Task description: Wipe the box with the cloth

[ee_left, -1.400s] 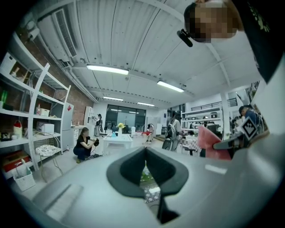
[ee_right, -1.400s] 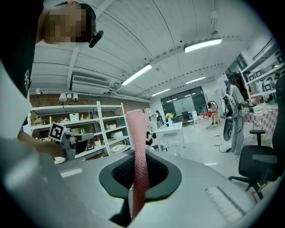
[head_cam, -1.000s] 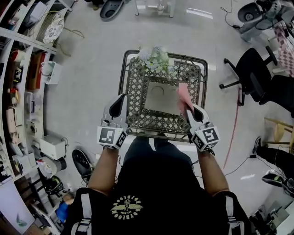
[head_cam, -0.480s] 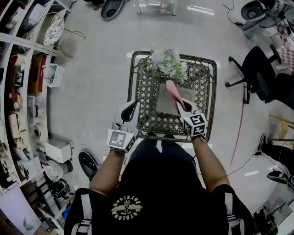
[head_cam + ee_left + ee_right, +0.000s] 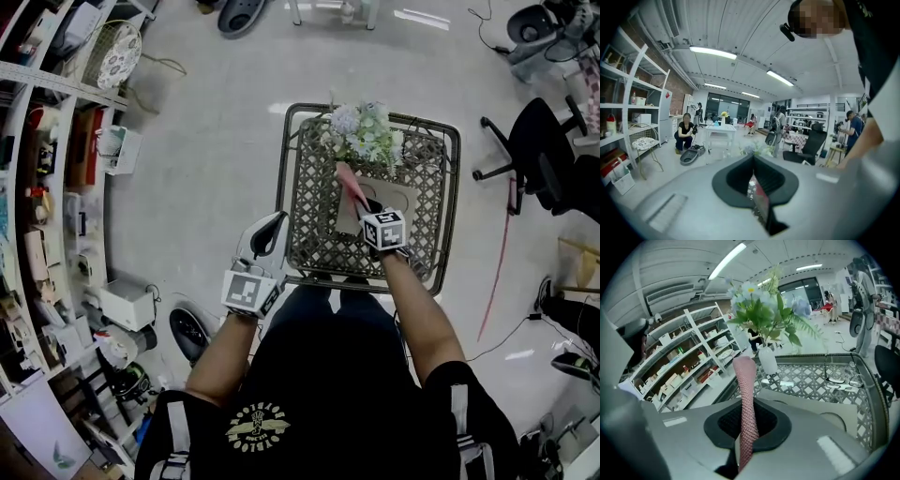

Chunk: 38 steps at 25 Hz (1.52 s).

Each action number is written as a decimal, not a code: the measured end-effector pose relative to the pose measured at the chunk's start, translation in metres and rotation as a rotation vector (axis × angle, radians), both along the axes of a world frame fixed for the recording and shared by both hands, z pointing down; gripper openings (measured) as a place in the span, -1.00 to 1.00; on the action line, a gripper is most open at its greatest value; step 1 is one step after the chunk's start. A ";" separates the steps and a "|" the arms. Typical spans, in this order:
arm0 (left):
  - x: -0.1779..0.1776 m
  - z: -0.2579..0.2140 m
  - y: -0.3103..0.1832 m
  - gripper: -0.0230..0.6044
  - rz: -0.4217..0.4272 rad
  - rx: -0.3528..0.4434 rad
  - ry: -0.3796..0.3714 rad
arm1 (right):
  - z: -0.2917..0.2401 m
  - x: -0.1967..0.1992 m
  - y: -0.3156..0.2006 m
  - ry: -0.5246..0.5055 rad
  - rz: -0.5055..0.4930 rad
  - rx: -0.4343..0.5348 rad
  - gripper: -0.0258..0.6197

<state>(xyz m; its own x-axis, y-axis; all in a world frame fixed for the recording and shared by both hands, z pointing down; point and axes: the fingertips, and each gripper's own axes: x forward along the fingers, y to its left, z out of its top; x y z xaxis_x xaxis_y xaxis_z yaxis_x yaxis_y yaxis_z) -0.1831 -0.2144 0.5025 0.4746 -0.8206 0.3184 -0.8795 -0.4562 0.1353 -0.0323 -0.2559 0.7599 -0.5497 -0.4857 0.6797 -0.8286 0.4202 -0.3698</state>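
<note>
Right tool (image 5: 367,204): jaws clamped on the pink cloth (image 5: 349,181), which is pinched at its lower end with the rest standing free above the pads.
Left tool (image 5: 275,223): jaws drawn together to a thin slit and holding nothing. It hangs just off the counter's left edge, near the front corner.
Cloth axis: a folded strip with its long axis running out of the jaws, away from the person and a little left, its tip toward the flowers (image 5: 361,131).
Box (image 5: 408,199): flat tan box lying on the lattice counter (image 5: 309,230), right of centre, just in front of the flowers.
Box axis: sides square to the counter's edges — the slightly longer side seems to run left to right.
Key relation: the box sits directly under and just beyond the right tool — the right hand is clearly nearer, the left well apart from it.
Contact: cannot tell whether the cloth touches the box top; the free end points up, not down.
Judgement: the cloth end probably has to tip down onto the top before a stroke along the long side.
</note>
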 end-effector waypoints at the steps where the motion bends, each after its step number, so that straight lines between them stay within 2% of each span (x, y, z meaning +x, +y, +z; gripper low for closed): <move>1: 0.000 0.002 0.001 -0.93 0.000 -0.004 -0.002 | 0.010 -0.003 -0.002 0.015 -0.007 -0.023 -0.87; 6: -0.001 0.008 0.004 -0.93 0.007 -0.020 -0.024 | 0.050 -0.010 -0.007 0.092 -0.032 -0.121 -0.87; 14: -0.002 0.012 0.012 -0.93 0.017 -0.048 -0.043 | 0.067 0.014 -0.005 0.159 0.012 -0.157 -0.87; 24: 0.036 0.003 0.005 -0.93 0.075 -0.038 -0.014 | 0.068 0.087 -0.001 0.237 0.082 -0.143 -0.87; 38: 0.060 -0.019 0.000 -0.93 0.074 0.013 -0.005 | 0.063 0.198 0.026 0.355 0.226 -0.165 -0.87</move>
